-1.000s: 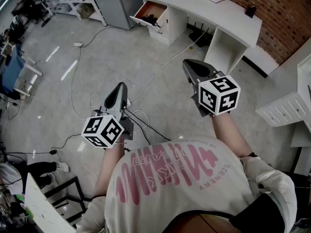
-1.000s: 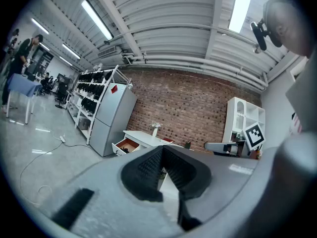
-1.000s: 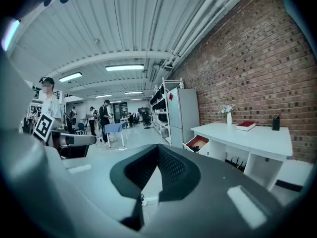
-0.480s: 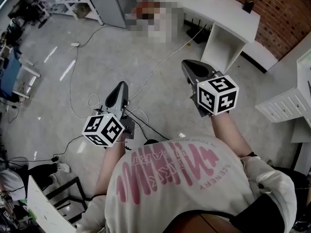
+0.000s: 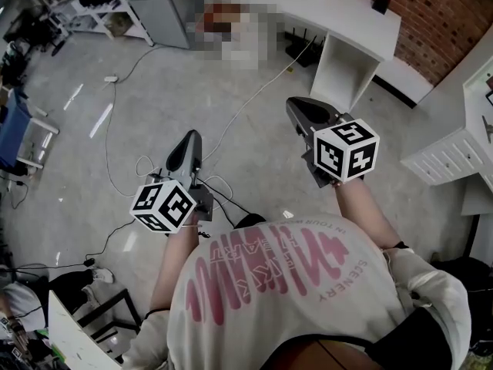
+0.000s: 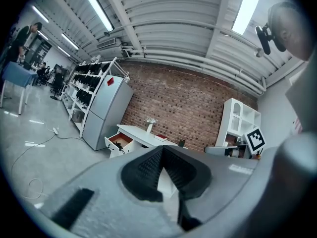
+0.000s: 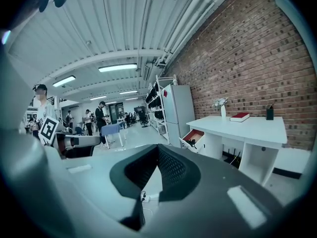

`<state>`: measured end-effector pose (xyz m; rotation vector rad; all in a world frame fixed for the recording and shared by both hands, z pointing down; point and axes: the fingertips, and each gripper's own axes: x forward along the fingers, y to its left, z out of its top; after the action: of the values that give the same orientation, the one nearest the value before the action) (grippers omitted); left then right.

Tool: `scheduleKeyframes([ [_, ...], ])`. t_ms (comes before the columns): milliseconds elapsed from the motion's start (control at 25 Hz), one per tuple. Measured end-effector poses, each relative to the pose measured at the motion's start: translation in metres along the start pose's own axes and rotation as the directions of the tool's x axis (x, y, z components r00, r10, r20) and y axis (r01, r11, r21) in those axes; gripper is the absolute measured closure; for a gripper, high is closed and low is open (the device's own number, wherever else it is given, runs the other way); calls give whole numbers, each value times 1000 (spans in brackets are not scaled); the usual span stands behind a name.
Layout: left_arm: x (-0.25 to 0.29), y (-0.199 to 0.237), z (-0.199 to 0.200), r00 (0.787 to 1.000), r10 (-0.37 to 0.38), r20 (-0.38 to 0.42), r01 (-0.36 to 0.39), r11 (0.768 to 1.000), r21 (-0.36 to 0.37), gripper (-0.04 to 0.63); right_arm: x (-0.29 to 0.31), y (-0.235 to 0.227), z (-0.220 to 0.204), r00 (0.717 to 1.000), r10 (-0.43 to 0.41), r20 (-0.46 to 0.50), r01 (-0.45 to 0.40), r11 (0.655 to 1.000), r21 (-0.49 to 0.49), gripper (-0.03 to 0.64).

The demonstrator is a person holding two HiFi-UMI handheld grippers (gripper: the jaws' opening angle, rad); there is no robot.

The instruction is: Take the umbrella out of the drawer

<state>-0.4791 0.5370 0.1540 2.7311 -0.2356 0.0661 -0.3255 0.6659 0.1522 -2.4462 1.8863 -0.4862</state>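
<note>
Holding my left fingers (image 6: 147,171) and right fingers (image 7: 172,167) closed, empty. Umbrella (image 7: 190,143) is lying in the open drawer (image 7: 194,134), well off. I'm judging it light, stiff, slick; gripping mid-shaft.

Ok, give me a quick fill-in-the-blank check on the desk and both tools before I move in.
The drawer of the white desk stands ____.
On the desktop lies a ____ book.
The wall behind the desk is made of ____.
The left tool and the right tool both have ____ jaws, with nothing between them.
Missing words: open; red; brick; shut.
</note>
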Motion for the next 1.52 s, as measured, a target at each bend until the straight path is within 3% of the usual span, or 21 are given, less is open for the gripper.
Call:
scheduleKeyframes([
  [480, 4, 25, -12, 999, -22, -42, 21, 999, -26, 589, 17, 4, -24, 999, -32, -44, 35, 998, 60, 604],
  [1120, 21, 101, 51, 994, -99, -55, 99, 995, -15, 589, 85, 35, 10, 992, -124, -16, 125, 987, 99, 603],
  [1520, 16, 137, 69, 995, -97, -31, 97, 995, -11, 589, 120, 55, 18, 993, -119, -17, 120, 990, 73, 603],
])
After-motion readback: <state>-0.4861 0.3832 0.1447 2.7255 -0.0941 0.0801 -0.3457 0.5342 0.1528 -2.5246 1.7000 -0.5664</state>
